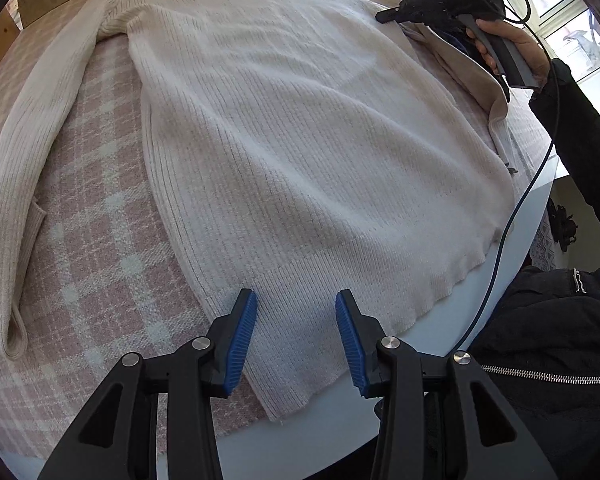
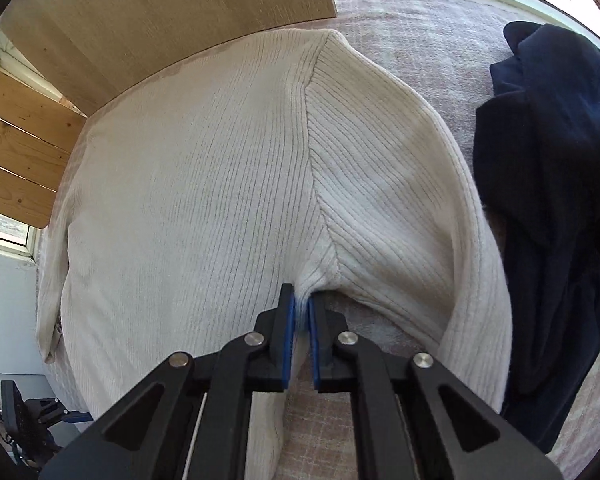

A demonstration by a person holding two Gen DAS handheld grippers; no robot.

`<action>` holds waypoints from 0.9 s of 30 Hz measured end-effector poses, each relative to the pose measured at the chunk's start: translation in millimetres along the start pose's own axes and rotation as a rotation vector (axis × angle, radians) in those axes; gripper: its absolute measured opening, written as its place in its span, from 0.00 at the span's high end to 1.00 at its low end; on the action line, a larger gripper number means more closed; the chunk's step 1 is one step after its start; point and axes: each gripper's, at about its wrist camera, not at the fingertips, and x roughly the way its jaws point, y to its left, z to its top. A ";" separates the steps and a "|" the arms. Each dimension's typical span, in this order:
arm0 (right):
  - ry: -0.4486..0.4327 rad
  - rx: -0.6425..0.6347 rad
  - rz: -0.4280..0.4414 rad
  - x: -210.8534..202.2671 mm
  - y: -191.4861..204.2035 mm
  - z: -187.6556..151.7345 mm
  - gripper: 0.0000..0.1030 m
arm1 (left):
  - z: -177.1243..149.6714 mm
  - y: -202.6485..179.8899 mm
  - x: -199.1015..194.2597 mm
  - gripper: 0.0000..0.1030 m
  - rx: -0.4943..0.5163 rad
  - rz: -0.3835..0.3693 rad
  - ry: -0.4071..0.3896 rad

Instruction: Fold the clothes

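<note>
Your sweater (image 1: 284,140) lies flat on the checked cloth (image 1: 100,248) covering the table (image 1: 320,432), hem toward you, one sleeve (image 1: 32,168) stretched along its left. A dark garment (image 2: 552,200) sits heaped just right of it, a wooden board (image 2: 160,12) behind.

Fuzzy ribbed knit on the sweater (image 1: 300,140), coarse woven checks on the pink cloth (image 1: 96,240), matt black plastic tool (image 1: 296,336) with ridged blue pads (image 1: 242,344), shiny metal pins.

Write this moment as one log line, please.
left gripper: open over hem | right gripper: pinching cream ribbed sweater at underarm | fold: not begun
</note>
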 end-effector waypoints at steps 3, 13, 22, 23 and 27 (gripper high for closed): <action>-0.006 -0.029 -0.043 -0.5 -4.8 3.9 0.94 | -0.1 -0.7 0.2 0.62 0.002 0.001 0.001; -0.014 -0.159 -0.249 -4.1 -5.0 9.4 0.94 | 1.9 7.7 -4.5 0.61 -0.010 -0.013 0.018; -0.054 -0.137 -0.181 -85.2 7.1 -19.2 0.77 | 4.7 29.7 -43.4 0.61 -0.102 -0.027 -0.115; -0.089 -0.144 -0.160 -99.8 13.7 -24.7 0.77 | 8.0 32.8 -46.7 0.61 -0.106 -0.032 -0.136; -0.133 -0.341 0.124 -92.6 97.7 -9.6 0.79 | 39.9 42.4 -33.3 0.61 -0.083 -0.046 -0.173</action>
